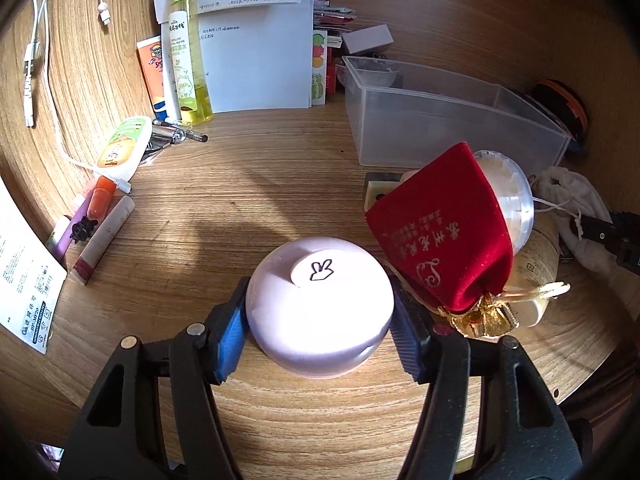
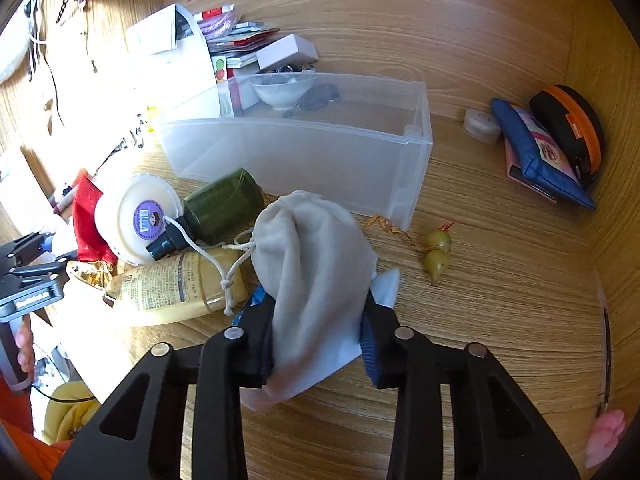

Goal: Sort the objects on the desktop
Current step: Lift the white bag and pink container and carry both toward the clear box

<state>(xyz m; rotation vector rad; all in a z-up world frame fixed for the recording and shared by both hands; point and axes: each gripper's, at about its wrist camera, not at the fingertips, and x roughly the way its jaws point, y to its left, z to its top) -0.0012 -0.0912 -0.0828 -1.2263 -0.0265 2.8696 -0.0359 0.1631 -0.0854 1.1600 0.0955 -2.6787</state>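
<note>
My left gripper (image 1: 320,320) is shut on a round pale pink case (image 1: 320,312) with a rabbit mark on its lid, low over the wooden desk. My right gripper (image 2: 316,320) is shut on a white drawstring pouch (image 2: 312,272), held just above the desk. A clear plastic bin (image 2: 304,148) stands behind the pouch; it also shows in the left wrist view (image 1: 448,120). A red velvet pouch (image 1: 444,236) lies right of the pink case, touching the left gripper's right finger.
A yellow-green spray bottle (image 1: 188,52), tubes and pens (image 1: 100,236) lie at the left. A dark green bottle (image 2: 216,208), a cream bottle (image 2: 176,284) and a round white tub (image 2: 136,216) lie left of the pouch. Green gourd charms (image 2: 436,252) and wallets (image 2: 544,152) lie to the right.
</note>
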